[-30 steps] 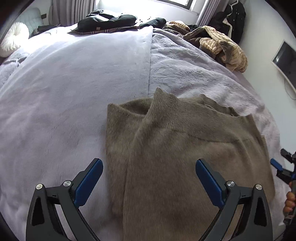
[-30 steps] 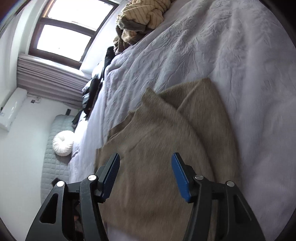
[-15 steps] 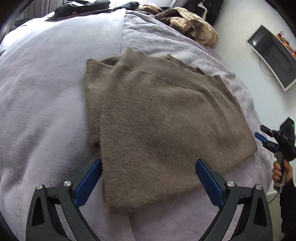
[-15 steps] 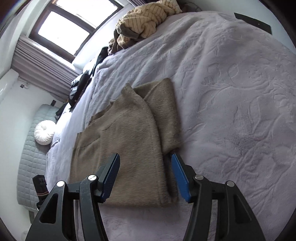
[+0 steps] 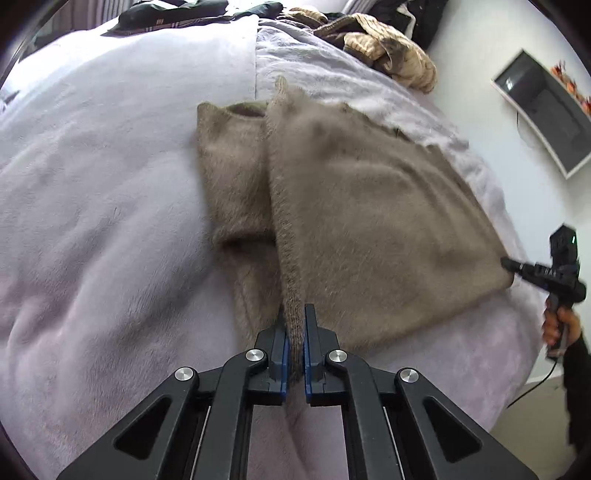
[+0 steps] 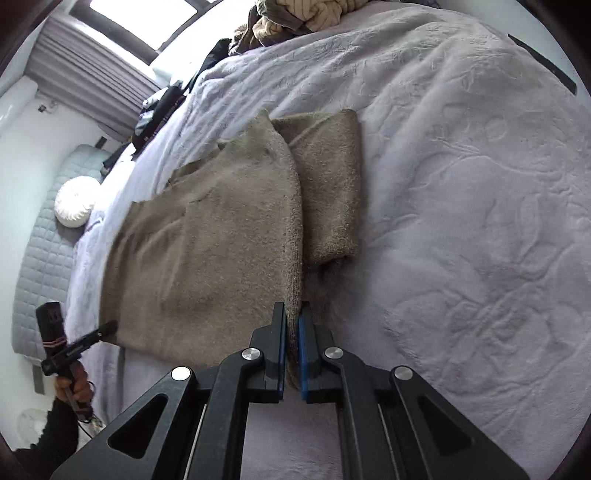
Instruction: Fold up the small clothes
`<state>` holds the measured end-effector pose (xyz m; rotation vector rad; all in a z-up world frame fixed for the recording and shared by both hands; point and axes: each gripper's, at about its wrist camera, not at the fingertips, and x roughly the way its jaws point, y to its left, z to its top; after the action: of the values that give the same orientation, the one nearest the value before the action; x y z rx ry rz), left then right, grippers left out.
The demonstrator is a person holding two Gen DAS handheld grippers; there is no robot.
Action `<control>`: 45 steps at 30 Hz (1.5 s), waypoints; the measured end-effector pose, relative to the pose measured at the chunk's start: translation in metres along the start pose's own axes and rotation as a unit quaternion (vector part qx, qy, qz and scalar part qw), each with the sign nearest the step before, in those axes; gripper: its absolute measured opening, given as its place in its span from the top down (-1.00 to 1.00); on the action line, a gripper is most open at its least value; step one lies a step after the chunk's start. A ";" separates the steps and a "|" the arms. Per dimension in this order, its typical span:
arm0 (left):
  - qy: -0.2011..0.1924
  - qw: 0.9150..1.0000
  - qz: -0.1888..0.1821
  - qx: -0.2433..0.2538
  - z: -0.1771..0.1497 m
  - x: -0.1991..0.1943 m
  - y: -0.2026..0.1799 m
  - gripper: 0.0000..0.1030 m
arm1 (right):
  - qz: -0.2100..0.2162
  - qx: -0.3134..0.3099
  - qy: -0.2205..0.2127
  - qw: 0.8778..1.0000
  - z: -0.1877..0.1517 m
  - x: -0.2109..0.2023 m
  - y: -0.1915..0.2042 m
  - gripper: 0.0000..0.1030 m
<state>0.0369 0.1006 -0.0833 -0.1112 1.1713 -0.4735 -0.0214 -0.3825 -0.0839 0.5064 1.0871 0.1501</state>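
We count one garment: a taupe knit sweater [image 5: 369,206], fuzzy and soft, with a ribbed edge, lying partly folded on the bed [image 5: 92,221]. One sleeve [image 5: 232,177] is folded along its side, a long rounded rectangle.

We hold two grippers, each black with blue pads. The left gripper [image 5: 294,332] has just clamped shut, its jaws pinching the ribbed hem at one near corner of the sweater. The right gripper [image 6: 293,325] has likewise just closed, and its jaws grip the knit edge at the other near corner. In the left wrist view the right gripper shows at the far corner of the sweater, carried by a hand [image 5: 561,325] in a dark sleeve.

The bed wears two lilac covers: one plain plush blanket [image 5: 129,110], and one embossed spread [image 6: 480,203] with a raised leaf pattern.

At the far end lie two heaps of clothes: a tan striped knit pile [image 5: 391,55] and a dark pile [image 5: 177,14].

One round white pleated cushion [image 6: 75,206] rests on a grey quilted seat [image 6: 40,266]. One dark screen [image 5: 543,110] hangs on the white wall.
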 end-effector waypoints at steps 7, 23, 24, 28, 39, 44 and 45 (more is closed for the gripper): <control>-0.010 0.999 0.021 -0.028 -0.015 -0.004 0.009 0.86 | 0.014 0.057 -0.009 0.998 -0.014 0.004 -0.024 0.87; -0.053 0.989 0.139 0.016 0.083 0.034 -0.031 0.86 | 0.003 0.020 -0.061 0.998 0.019 0.005 0.037 0.85; -0.045 0.988 0.149 0.013 0.084 0.042 -0.029 0.86 | -0.011 0.027 -0.046 0.999 0.020 0.020 0.034 0.85; -0.041 0.990 0.133 0.001 0.081 0.041 -0.019 0.86 | 0.006 0.068 -0.039 0.997 0.015 0.038 0.011 0.94; -0.038 0.994 0.102 -0.027 0.060 0.014 -0.025 0.54 | 0.009 0.059 -0.065 0.996 -0.015 -0.005 0.022 0.86; -0.096 0.988 0.113 -0.035 0.041 -0.015 -0.031 -0.99 | 0.024 0.053 -0.064 0.996 -0.031 -0.015 0.033 0.85; -0.093 0.989 0.114 -0.033 0.038 -0.017 -0.032 -0.99 | 0.025 0.051 -0.060 0.997 -0.036 -0.016 0.036 0.85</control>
<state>0.0566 0.0727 -0.0432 -0.0759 1.0026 -0.2175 -0.0552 -0.3451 -0.0674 0.6265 0.9690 0.1076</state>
